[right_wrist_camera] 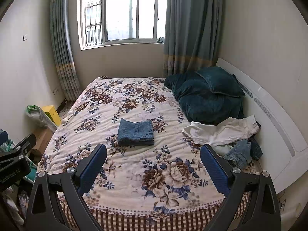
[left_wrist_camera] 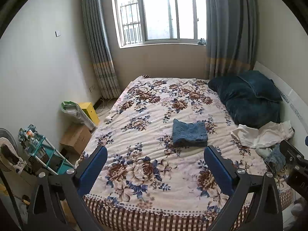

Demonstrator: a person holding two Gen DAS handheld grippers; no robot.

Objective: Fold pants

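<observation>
**A:** How many pairs of pants are showing?

**B:** One folded pair of denim pants (left_wrist_camera: pixel 190 134) is lying in a neat blue rectangle at the middle of the bed (left_wrist_camera: pixel 154 202), well beyond both grippers. At the right side of the bed a loose heap is sitting: one crumpled white garment (left_wrist_camera: pixel 263 133) and a bunched bit of denim (right_wrist_camera: pixel 239 153) just near of it; how many pieces are in that heap I cannot tell.

**A:** And the grippers?

**B:** Two. The left gripper (left_wrist_camera: pixel 155 165) is hovering over the near end of the bed with its blue ribbed pads spread wide, holding nothing. The right gripper (right_wrist_camera: pixel 153 163) is doing the same, jaws apart and empty.

**A:** Textures?

**B:** The bedspread is looking soft and rippled, flower-printed, with a checked border along the near edge. Two plush dark teal pillows (right_wrist_camera: pixel 209 94) are piling up at the far right.

**A:** Any containers?

**B:** A cardboard box (left_wrist_camera: pixel 76 137) is standing on the floor at left; its contents are hidden.
</observation>
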